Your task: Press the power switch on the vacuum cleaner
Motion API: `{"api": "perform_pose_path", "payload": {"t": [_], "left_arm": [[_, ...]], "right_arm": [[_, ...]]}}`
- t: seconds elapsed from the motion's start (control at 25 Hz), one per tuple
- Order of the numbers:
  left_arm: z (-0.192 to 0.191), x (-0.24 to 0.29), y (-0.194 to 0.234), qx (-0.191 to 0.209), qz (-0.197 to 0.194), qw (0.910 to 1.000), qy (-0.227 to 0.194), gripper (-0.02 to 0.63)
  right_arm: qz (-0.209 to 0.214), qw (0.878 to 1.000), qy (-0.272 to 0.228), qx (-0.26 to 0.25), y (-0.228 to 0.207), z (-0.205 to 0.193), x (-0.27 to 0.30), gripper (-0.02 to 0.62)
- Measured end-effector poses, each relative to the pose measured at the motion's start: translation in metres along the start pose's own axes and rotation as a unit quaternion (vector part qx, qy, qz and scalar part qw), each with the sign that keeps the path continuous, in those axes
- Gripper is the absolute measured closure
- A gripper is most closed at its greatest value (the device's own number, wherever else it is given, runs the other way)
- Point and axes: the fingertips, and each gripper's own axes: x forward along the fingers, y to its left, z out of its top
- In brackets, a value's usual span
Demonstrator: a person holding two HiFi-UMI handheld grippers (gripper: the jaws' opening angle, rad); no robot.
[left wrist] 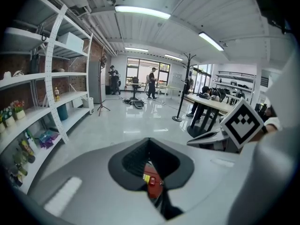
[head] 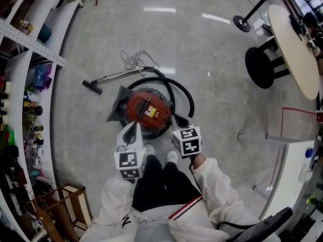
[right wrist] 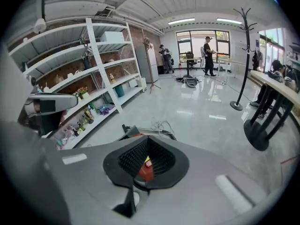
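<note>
A round red vacuum cleaner (head: 147, 111) sits on the grey floor, its black hose (head: 184, 92) looping round its far side and its wand (head: 116, 76) lying to the left. My left gripper (head: 132, 130) hangs over its near left edge and my right gripper (head: 177, 121) over its near right edge. Both are shut and hold nothing. In the left gripper view, the notch between the jaws of the left gripper (left wrist: 151, 172) shows the red body (left wrist: 152, 184) with a small red switch and a yellow label. The right gripper (right wrist: 143, 165) frames the red body (right wrist: 144, 171) the same way.
White shelving (head: 30, 84) full of small items curves along the left. A coiled cord (head: 133, 59) lies beyond the wand. A round table (head: 295, 49) with a black base (head: 262, 67) and a stanchion base (head: 242, 23) stand at upper right. A wooden crate (head: 65, 205) is at lower left.
</note>
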Motion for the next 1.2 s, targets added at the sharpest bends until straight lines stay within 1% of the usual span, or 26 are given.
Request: {"api": "perform_pose_path", "payload": {"t": [0.28,0.44,0.64,0.76,0.88,1.04,1.2], "left_arm": [[0.028,-0.026,-0.009,-0.006,0.007,0.9999,-0.013,0.606],[0.044,-0.037,-0.014,0.005,0.006,0.9998,-0.021,0.606],[0.070,-0.049,-0.016,0.007,0.007,0.9994,-0.033,0.606],[0.085,-0.059,-0.021,0.017,0.004,0.9988,-0.045,0.606],[0.094,-0.069,-0.029,0.022,0.000,0.9982,-0.056,0.606],[0.104,-0.081,-0.042,0.003,-0.013,0.9979,-0.063,0.606],[0.113,-0.091,-0.056,0.012,-0.027,0.9972,-0.068,0.606]], "right_arm": [[0.003,0.999,-0.033,-0.002,0.007,0.033,-0.047,0.595],[0.006,0.999,-0.046,0.000,0.010,0.046,-0.074,0.595],[0.009,0.997,-0.072,0.007,0.012,0.067,-0.106,0.595],[0.009,0.996,-0.091,0.016,0.014,0.078,-0.127,0.595],[0.011,0.994,-0.105,0.015,0.019,0.084,-0.146,0.595],[0.011,0.993,-0.121,0.014,0.023,0.092,-0.170,0.595],[0.019,0.991,-0.132,0.010,0.031,0.098,-0.191,0.595]]}}
